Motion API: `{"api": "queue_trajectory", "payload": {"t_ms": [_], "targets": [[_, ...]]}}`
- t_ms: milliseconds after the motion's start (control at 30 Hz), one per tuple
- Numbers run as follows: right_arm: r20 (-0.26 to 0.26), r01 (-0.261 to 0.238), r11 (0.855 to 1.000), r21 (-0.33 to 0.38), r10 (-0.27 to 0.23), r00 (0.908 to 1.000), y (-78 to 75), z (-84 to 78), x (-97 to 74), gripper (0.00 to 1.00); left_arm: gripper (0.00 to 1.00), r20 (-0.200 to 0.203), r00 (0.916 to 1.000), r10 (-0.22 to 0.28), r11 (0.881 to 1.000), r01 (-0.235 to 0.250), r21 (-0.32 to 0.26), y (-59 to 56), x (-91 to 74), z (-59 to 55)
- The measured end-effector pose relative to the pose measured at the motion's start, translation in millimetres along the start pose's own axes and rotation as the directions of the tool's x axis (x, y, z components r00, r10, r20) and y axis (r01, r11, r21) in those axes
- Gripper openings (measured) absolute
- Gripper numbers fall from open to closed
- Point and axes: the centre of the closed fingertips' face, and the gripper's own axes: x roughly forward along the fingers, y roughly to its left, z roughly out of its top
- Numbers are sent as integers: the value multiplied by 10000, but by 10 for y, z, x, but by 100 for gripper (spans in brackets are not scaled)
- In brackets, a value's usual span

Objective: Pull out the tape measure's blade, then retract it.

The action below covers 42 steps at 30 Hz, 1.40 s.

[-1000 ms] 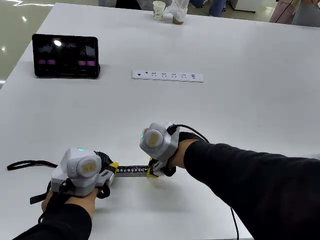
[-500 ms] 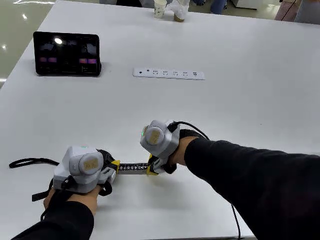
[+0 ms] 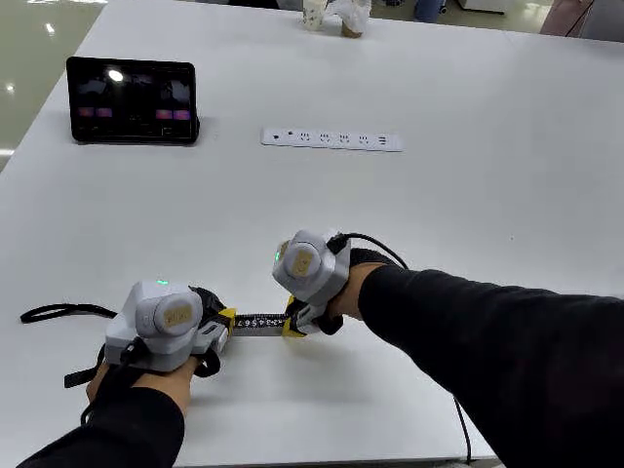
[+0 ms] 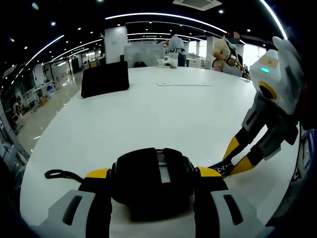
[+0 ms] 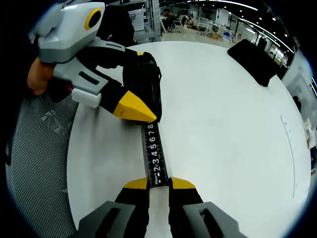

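One surface: white table (image 3: 468, 195), plain and matte, with glossy floor (image 3: 24, 68) past its left edge.
Far left of table: dark tablet (image 3: 132, 100) stood propped up, faint purple spots on its screen.
Far middle: white power strip (image 3: 331, 139) lay flat, well apart from the tablet.
Far edge: paper cup (image 3: 313, 12) sat just beside a crumpled white bag (image 3: 349, 14).
Room: open hall with long ceiling light strips (image 4: 163, 16); people stood beyond the table's far end in the left gripper view.
Left gripper (image 4: 153, 174): jaws were clamped on the black tape measure (image 4: 156, 171), yellow tips against its two sides, at the near left of the table.
Tape measure: body sat between the left jaws, low at the table top.
Blade (image 5: 153, 148): a short length was out, numbers 2 to 8 readable, running straight from the case to the right gripper; whether it touched the table could not be told.
Right gripper (image 5: 159, 183): jaws were pinched almost together on the blade's free end.
Spacing: the two grippers were near each other, joined by the blade.
Strap (image 3: 58, 312): black loop lay on the table left of the left gripper.
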Motion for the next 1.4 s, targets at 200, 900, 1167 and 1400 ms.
{"api": "queue_trajectory", "payload": {"t_ms": [200, 900, 1167, 1400], "targets": [[66, -56, 9999, -156, 57, 10000, 8, 17, 6, 11, 62, -6, 10000, 7, 10000, -7, -46, 1, -2, 2], [410, -75, 9995, -300, 88, 9991, 21, 107, 65, 11, 62, -32, 10000, -69, 9999, 69, -91, 5, -5, -3], [573, -71, 9998, -185, 82, 9983, 21, 133, 79, 11, 62, -42, 9999, -93, 9999, 93, -95, 6, -4, -4], [658, -92, 9999, -145, 101, 9978, 29, 165, 94, 11, 62, -53, 9999, -120, 9999, 119, -117, 4, -6, -6]]}}
